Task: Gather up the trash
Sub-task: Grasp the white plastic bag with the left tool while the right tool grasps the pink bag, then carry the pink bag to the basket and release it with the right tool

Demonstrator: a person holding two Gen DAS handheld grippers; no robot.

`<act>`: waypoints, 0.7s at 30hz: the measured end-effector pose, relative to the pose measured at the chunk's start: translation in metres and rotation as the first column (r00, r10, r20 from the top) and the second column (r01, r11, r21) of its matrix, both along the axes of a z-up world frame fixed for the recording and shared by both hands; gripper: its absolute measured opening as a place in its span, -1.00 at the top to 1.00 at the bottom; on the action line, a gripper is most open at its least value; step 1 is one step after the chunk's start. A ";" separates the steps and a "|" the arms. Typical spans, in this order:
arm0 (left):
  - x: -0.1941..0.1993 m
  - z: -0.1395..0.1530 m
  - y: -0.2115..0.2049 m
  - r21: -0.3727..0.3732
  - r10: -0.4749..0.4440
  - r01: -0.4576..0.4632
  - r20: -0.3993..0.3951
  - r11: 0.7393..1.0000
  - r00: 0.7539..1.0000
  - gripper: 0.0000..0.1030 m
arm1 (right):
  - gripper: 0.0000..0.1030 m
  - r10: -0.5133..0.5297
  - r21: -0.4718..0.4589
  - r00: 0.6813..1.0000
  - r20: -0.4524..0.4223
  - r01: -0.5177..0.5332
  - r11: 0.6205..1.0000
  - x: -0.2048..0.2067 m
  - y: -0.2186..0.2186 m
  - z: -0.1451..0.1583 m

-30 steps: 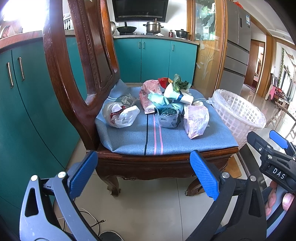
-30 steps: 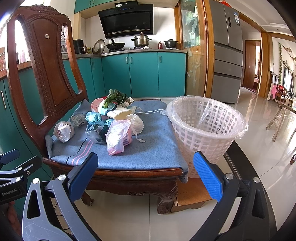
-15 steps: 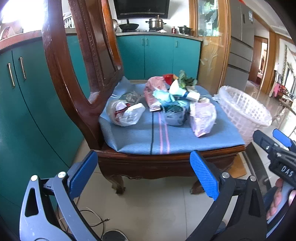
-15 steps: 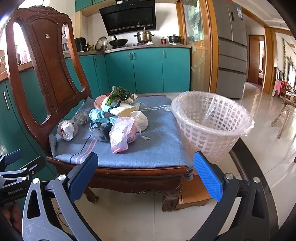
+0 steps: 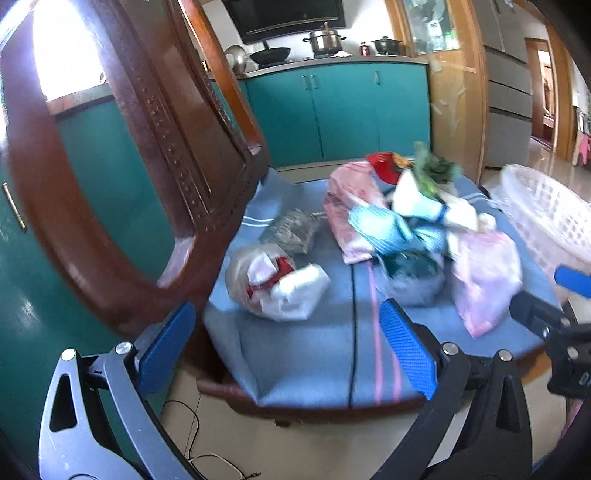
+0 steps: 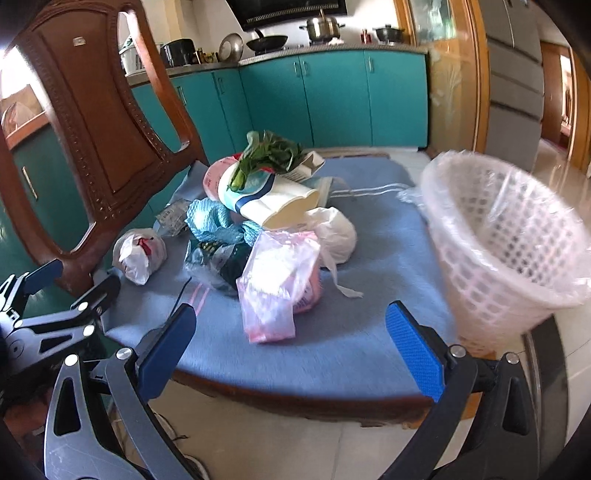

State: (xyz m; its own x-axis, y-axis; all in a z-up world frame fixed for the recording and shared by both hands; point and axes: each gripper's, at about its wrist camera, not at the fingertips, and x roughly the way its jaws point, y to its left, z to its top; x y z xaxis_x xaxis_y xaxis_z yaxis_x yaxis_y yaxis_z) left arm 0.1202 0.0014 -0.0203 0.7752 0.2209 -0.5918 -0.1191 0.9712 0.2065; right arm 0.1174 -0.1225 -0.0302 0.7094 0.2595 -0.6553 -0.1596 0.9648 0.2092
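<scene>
Approach step, judging by the pose: the left gripper (image 5: 286,343) and right gripper (image 6: 288,343), both spread wide and empty, face the blue-cushioned wooden chair (image 6: 369,332). Next, each must close on a crumpled plastic bag (image 6: 277,284) from the cushion's pile and carry it to the white lined lattice basket (image 6: 517,240) beside the chair.

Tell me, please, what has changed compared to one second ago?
Both tongs, left and right, moved closer to the chair seat, staying open and empty. The trash pile and the white basket stayed in place; nothing was grasped.

A carved wooden chair (image 6: 85,110) stood on the tiled floor (image 6: 288,450), its seat covered by a blue striped cushion (image 6: 369,332). Behind the chair ran teal cabinets (image 6: 332,96), with a steel pot (image 6: 320,26) and a wok (image 6: 266,41) on their countertop.
</scene>
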 end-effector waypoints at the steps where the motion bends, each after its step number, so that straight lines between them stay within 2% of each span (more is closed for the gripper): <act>1: 0.007 0.000 0.001 0.002 0.006 -0.006 0.000 1.000 1.000 -0.93 | -0.94 0.004 0.020 1.000 -0.014 -0.004 1.000 0.008 0.000 -0.003; 4: 0.030 -0.005 0.003 0.014 0.021 -0.021 -0.013 1.000 1.000 -0.93 | -0.87 0.017 0.015 0.999 -0.033 -0.017 1.000 0.025 0.004 -0.009; 7: 0.050 -0.013 0.008 0.013 0.037 -0.037 -0.042 0.999 0.998 -0.91 | -0.63 0.034 0.013 0.997 -0.065 -0.034 0.999 0.039 0.007 -0.019; 9: 0.061 -0.018 0.009 0.006 0.035 -0.035 -0.069 0.999 0.997 -0.70 | -0.28 0.065 0.038 0.991 -0.116 -0.061 0.997 0.049 0.008 -0.031; 10: 0.064 -0.022 0.010 -0.003 0.034 -0.034 -0.085 0.999 0.996 -0.60 | -0.24 0.081 0.057 0.989 -0.122 -0.074 0.996 0.050 0.007 -0.033; 11: 0.069 -0.027 0.015 -0.025 0.040 -0.043 -0.111 0.999 0.993 -0.33 | -0.17 0.092 0.068 0.988 -0.121 -0.084 0.994 0.048 0.006 -0.033; 12: 0.072 -0.030 0.019 -0.046 0.044 -0.050 -0.130 0.998 0.991 0.07 | -0.10 0.096 0.063 0.989 -0.113 -0.089 0.994 0.045 0.005 -0.031; 14: 0.074 -0.034 0.029 -0.095 0.061 -0.077 -0.156 0.993 0.986 0.49 | -0.04 0.114 0.062 0.989 -0.097 -0.109 0.992 0.037 0.004 -0.024; 15: 0.072 -0.033 0.033 -0.113 0.060 -0.078 -0.155 0.991 0.986 0.63 | -0.01 0.122 0.070 0.989 -0.088 -0.117 0.991 0.034 0.003 -0.021; 18: 0.061 -0.019 0.036 -0.171 0.043 -0.067 -0.139 0.983 0.989 0.79 | 0.03 0.157 0.074 0.986 -0.061 -0.152 0.986 0.020 0.002 -0.007; 21: 0.031 0.011 0.033 -0.215 0.003 -0.020 -0.077 0.976 0.997 0.82 | 0.03 0.181 0.068 0.983 -0.033 -0.179 0.982 0.007 -0.003 0.008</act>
State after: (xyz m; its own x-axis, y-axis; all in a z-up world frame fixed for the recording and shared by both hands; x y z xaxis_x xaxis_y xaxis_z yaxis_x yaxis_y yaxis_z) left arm 0.1516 0.0345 -0.0093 0.7244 0.0903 -0.6834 -0.1224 0.9925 0.0013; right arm 0.1239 -0.1256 -0.0222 0.6218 0.4234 -0.6588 -0.3200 0.9052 0.2797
